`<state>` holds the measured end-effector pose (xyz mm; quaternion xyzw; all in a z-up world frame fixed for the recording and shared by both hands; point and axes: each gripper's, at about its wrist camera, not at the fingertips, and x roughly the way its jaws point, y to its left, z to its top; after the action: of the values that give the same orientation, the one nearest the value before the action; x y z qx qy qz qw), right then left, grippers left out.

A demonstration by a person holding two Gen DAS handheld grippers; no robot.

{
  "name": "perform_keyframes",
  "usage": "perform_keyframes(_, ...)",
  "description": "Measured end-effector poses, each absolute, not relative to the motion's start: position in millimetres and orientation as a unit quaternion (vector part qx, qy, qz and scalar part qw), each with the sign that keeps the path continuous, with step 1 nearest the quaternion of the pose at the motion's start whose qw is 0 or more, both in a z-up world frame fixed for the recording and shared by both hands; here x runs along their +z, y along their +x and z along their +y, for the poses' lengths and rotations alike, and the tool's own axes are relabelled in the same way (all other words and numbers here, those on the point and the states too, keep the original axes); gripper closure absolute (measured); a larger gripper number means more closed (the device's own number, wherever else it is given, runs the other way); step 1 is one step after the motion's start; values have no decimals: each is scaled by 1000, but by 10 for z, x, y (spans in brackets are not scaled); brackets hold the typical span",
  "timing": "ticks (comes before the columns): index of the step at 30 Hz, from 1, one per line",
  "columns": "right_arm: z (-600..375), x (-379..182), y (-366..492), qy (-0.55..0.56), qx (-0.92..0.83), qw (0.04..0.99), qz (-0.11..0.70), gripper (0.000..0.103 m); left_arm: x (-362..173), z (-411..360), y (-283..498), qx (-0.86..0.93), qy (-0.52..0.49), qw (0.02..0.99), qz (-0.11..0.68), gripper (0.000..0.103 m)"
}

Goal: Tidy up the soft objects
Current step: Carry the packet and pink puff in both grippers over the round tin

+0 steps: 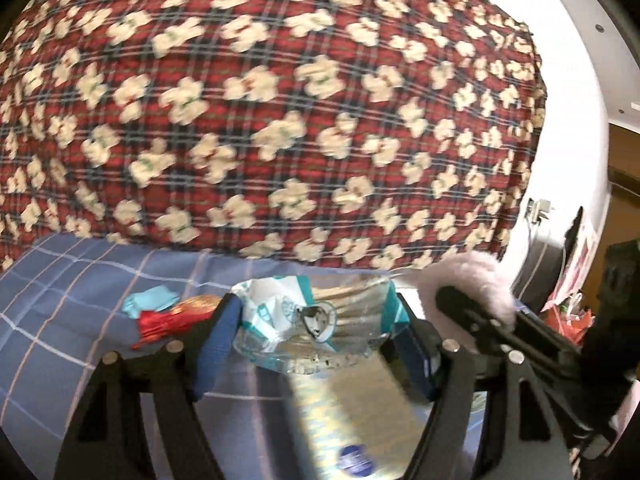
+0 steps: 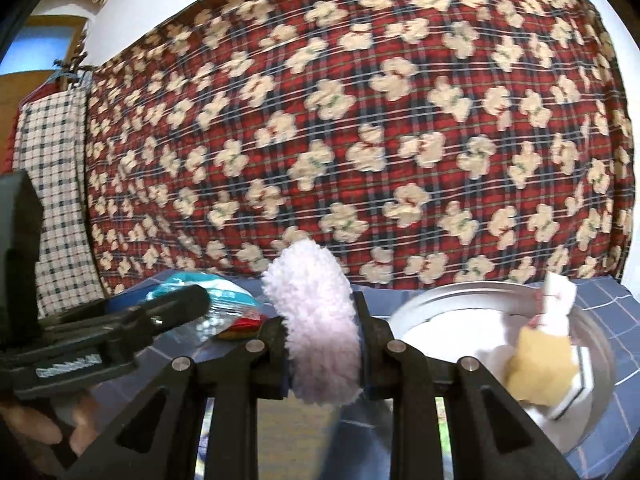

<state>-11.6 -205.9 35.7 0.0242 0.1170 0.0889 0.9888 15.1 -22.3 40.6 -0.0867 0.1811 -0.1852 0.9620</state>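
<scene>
Big red plaid quilt (image 2: 360, 120) fills the background, piled on the blue checked bed sheet (image 1: 80, 280). Red and teal scraps (image 1: 160, 316) lie left of the left tool (image 1: 316, 332). Metal tray (image 2: 452, 292) holds a yellow sponge (image 2: 540, 372) and a white cloth bundle (image 2: 556, 308). Left tool is clamped on a crinkly plastic packet (image 1: 304, 320). Right tool (image 2: 322, 348) is clamped on a fluffy pale pink piece (image 2: 316, 320), just left of the tray.

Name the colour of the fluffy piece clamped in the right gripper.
Pale lilac-pink fluffy piece; shows best in the right wrist view.
</scene>
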Motion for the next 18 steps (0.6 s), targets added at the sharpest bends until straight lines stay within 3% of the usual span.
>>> perform_keyframes(18,-3449,399,193,126,19,981,145,76,569,-1378,277,-252,-72,949,177,29)
